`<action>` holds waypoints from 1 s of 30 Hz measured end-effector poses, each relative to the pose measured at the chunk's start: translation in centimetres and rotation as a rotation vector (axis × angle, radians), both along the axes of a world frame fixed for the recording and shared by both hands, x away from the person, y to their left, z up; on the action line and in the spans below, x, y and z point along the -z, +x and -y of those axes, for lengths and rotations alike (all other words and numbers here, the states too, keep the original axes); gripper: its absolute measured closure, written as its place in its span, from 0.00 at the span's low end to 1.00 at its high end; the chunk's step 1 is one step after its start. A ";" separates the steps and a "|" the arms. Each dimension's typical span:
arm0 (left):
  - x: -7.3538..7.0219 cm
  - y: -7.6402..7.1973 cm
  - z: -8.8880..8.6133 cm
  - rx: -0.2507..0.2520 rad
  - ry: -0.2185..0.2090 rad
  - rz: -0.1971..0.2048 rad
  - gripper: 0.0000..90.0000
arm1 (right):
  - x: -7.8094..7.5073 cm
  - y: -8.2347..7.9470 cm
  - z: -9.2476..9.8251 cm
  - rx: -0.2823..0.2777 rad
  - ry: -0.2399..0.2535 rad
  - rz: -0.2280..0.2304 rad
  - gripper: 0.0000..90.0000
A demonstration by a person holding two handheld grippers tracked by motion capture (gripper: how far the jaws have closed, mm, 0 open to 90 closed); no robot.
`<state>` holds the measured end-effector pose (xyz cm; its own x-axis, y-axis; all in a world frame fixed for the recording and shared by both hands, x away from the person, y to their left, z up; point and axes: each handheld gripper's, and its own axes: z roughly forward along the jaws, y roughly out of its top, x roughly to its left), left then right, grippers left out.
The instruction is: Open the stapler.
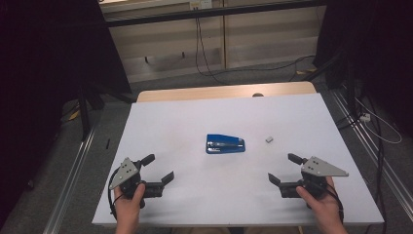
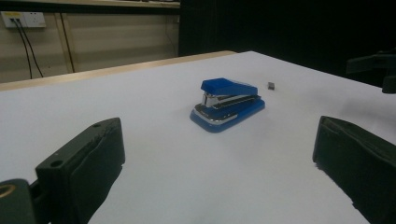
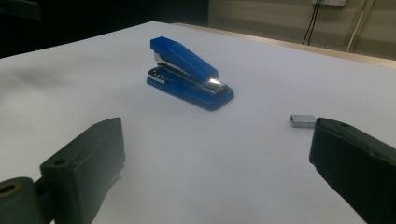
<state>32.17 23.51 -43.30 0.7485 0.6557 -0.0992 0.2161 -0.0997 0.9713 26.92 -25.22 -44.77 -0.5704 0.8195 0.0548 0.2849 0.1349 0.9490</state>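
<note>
You hold both grippers low at the near edge of the white desk (image 1: 160, 122), jaws spread wide and gripping nothing. The left gripper (image 1: 157, 169) and right gripper (image 1: 284, 168) flank a blue stapler (image 1: 225, 144) that sits closed at the desk's middle, well apart from either. A small grey strip of staples (image 1: 269, 139) lies just to its right. Nothing is touched yet; by the look of it, reaching, loading and closing all remain.
</note>
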 end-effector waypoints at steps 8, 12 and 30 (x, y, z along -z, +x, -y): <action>0.0 0.3 0.9 0.021 -0.025 -0.004 0.03 | 0.0 0.1 0.0 0.008 -0.012 0.006 0.03; 0.0 0.6 1.1 0.015 -0.021 -0.008 0.03 | 0.0 0.3 0.0 0.012 -0.015 0.002 0.03; 0.5 3.0 4.7 0.044 0.070 -0.036 0.03 | -0.4 2.5 -1.3 0.038 -0.058 0.026 0.03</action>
